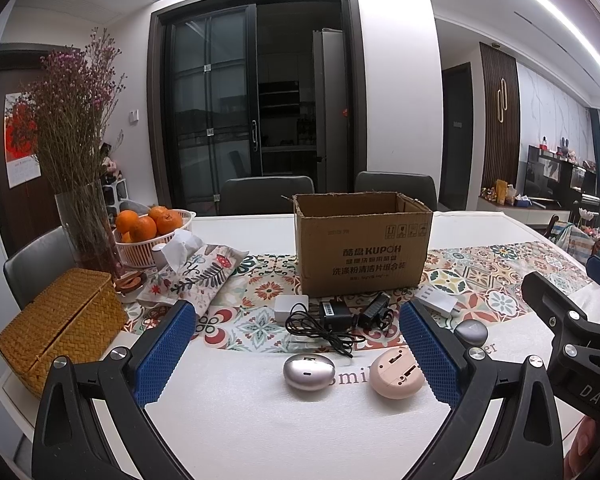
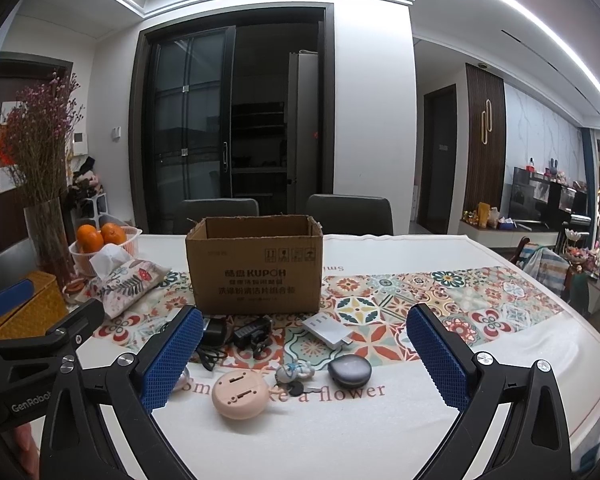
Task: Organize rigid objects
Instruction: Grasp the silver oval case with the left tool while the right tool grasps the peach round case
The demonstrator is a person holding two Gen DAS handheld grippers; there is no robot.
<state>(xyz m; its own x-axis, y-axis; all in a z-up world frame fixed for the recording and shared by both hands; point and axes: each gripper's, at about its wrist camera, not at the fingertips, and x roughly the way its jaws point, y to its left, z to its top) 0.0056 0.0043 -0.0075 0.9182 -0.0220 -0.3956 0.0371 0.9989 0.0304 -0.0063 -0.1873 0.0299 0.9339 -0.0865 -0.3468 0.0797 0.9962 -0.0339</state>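
An open cardboard box [image 1: 362, 244] stands mid-table; it also shows in the right wrist view [image 2: 255, 266]. In front of it lie a white charger [image 1: 291, 307], black adapters with a cable [image 1: 334, 318], a white power strip [image 2: 327, 331], a silver oval case [image 1: 309, 371], a pink round device [image 1: 396, 372] [image 2: 239, 394], a grey oval case [image 2: 349, 370] and a small keychain figure [image 2: 296, 372]. My left gripper [image 1: 294, 354] is open above the silver case. My right gripper [image 2: 304, 360] is open above the keychain figure. Both are empty.
A wicker box [image 1: 60, 324], glass vase of dried flowers [image 1: 86, 232], basket of oranges [image 1: 152, 236] and fabric tissue pouch [image 1: 196, 272] stand at the left. Two chairs [image 1: 266, 194] are behind the table. The table edge runs along the right [image 2: 572, 320].
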